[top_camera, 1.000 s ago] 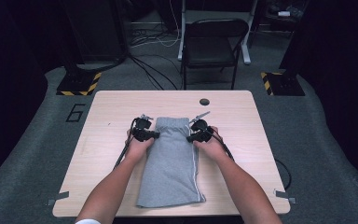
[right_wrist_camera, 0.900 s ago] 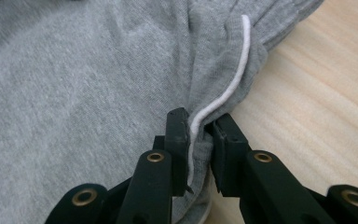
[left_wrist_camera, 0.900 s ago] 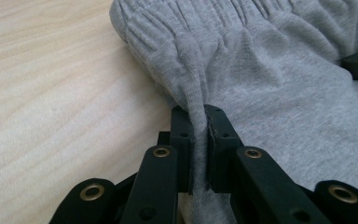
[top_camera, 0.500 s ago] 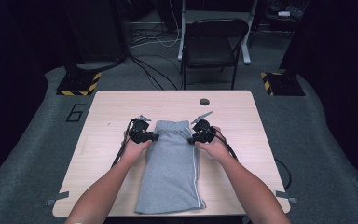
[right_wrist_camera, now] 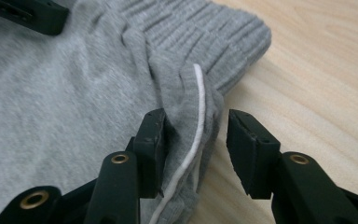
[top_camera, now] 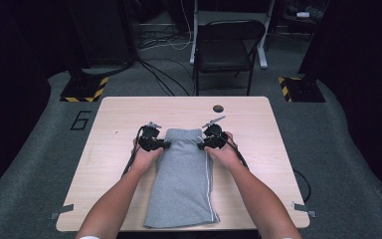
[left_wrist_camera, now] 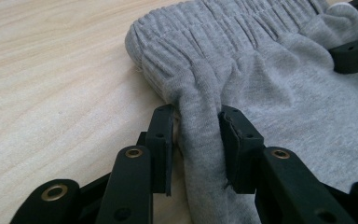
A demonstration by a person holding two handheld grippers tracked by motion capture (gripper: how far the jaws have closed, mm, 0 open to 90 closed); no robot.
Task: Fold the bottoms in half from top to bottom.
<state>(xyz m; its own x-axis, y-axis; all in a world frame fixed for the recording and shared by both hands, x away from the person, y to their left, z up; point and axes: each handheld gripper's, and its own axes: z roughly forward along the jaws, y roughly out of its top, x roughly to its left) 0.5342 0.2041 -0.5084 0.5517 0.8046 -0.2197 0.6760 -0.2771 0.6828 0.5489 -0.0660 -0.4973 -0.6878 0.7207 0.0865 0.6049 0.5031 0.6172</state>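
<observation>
Grey shorts (top_camera: 181, 184) with a ribbed waistband and a white side stripe lie folded lengthwise on the wooden table (top_camera: 263, 134), waistband at the far end. My left gripper (top_camera: 165, 145) is at the shorts' left edge just below the waistband. In the left gripper view its jaws (left_wrist_camera: 196, 140) press a raised fold of the grey fabric (left_wrist_camera: 284, 93) from both sides. My right gripper (top_camera: 201, 146) is at the right edge. In the right gripper view (right_wrist_camera: 196, 140) the striped edge of the shorts (right_wrist_camera: 51, 93) sits between the jaws, touching the left one, with a gap at the right one.
A small black round object (top_camera: 218, 108) lies near the table's far edge. A dark folding chair (top_camera: 226, 50) stands beyond the table, with cables on the floor. Bare wood lies to the left and right of the shorts.
Both grippers stay at the waistband corners. The left hand has edged slightly left; the shorts look almost unmoved.
</observation>
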